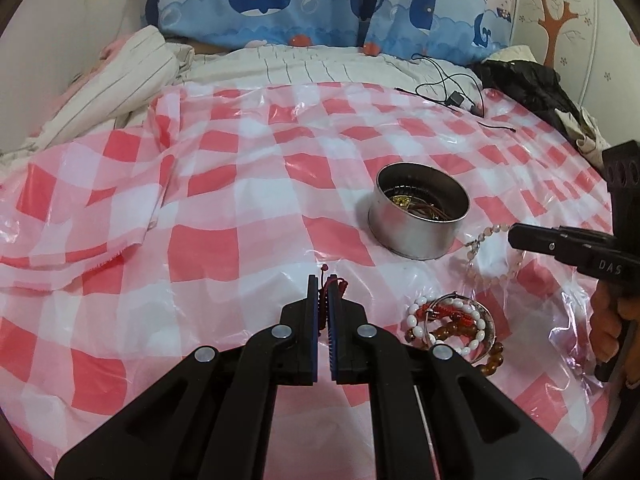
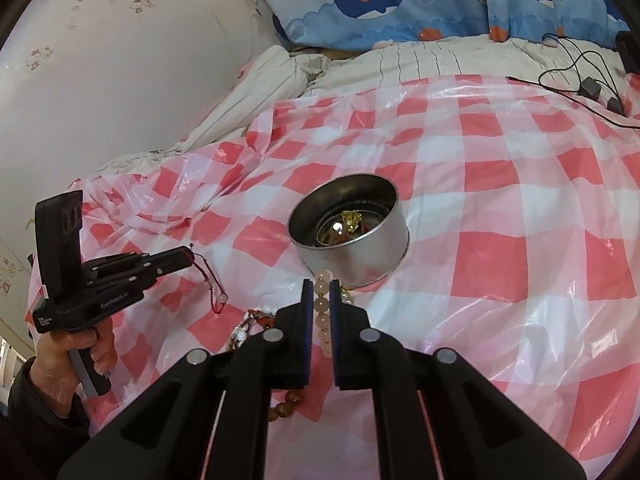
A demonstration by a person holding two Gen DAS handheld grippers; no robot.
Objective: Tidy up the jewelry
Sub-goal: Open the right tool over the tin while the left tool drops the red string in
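My left gripper (image 1: 324,280) is shut on a red cord bracelet (image 1: 331,281); in the right wrist view the cord (image 2: 208,280) dangles from the left gripper (image 2: 191,258) with a pale bead at its end. My right gripper (image 2: 321,286) is shut on a pale pink bead bracelet (image 2: 322,304), whose loop (image 1: 486,254) hangs from the right gripper (image 1: 514,235) beside the tin. A round metal tin (image 1: 420,216) (image 2: 352,228) holds gold and brown jewelry. A pile of white, red and amber bead bracelets (image 1: 452,328) lies on the cloth.
Red-and-white checked plastic sheet (image 1: 240,208) covers a bed. Black cables with plugs (image 1: 452,92) (image 2: 588,88) lie at the far right. Whale-print pillows (image 1: 300,0) and striped bedding (image 1: 132,72) sit behind. A dark garment (image 1: 532,88) is at the right edge. A hand (image 2: 80,352) holds the left gripper.
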